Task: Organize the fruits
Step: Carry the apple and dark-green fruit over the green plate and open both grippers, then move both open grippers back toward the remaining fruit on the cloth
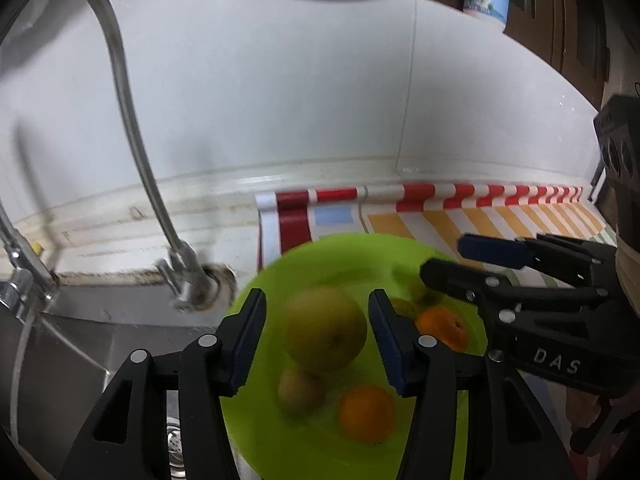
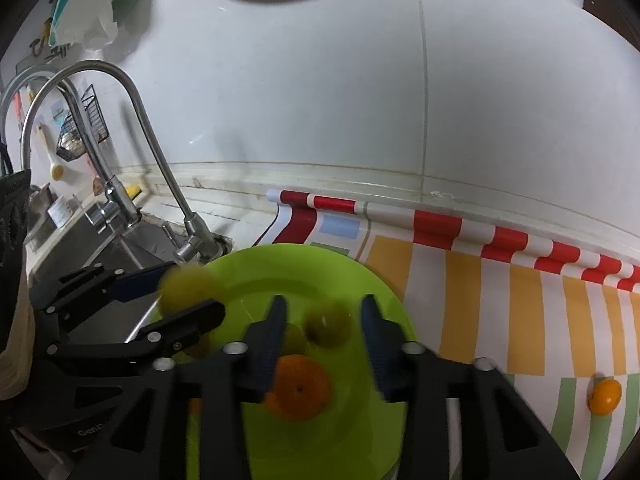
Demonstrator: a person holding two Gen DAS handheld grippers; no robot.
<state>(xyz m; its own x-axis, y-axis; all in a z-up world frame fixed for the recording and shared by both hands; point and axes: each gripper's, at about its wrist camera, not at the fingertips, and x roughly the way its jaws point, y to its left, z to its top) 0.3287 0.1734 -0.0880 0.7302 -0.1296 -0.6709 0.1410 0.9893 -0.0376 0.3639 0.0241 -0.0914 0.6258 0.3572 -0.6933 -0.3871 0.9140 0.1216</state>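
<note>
We are reading the task as mostly done; the green plate [image 1: 400, 248] on the bench's striped mat [image 2: 460, 292] is carrying a big pear [image 1: 326, 328], oranges [image 1: 366, 414] and small green fruits [image 2: 326, 322]; one orange [image 2: 604, 396] is lying off the plate, well right of it; left tool [image 1: 318, 340] is open around the pear; right tool [image 2: 324, 336] is open, empty.

Faucet [image 2: 160, 160] crowds the plate [image 2: 360, 280] on the left — striped mat [image 2: 520, 320] lies open rightward.

Both wrist views look down close onto the shared green plate [image 1: 400, 256] [image 2: 360, 280], facing the tiled wall [image 1: 280, 100] [image 2: 320, 100].
</note>
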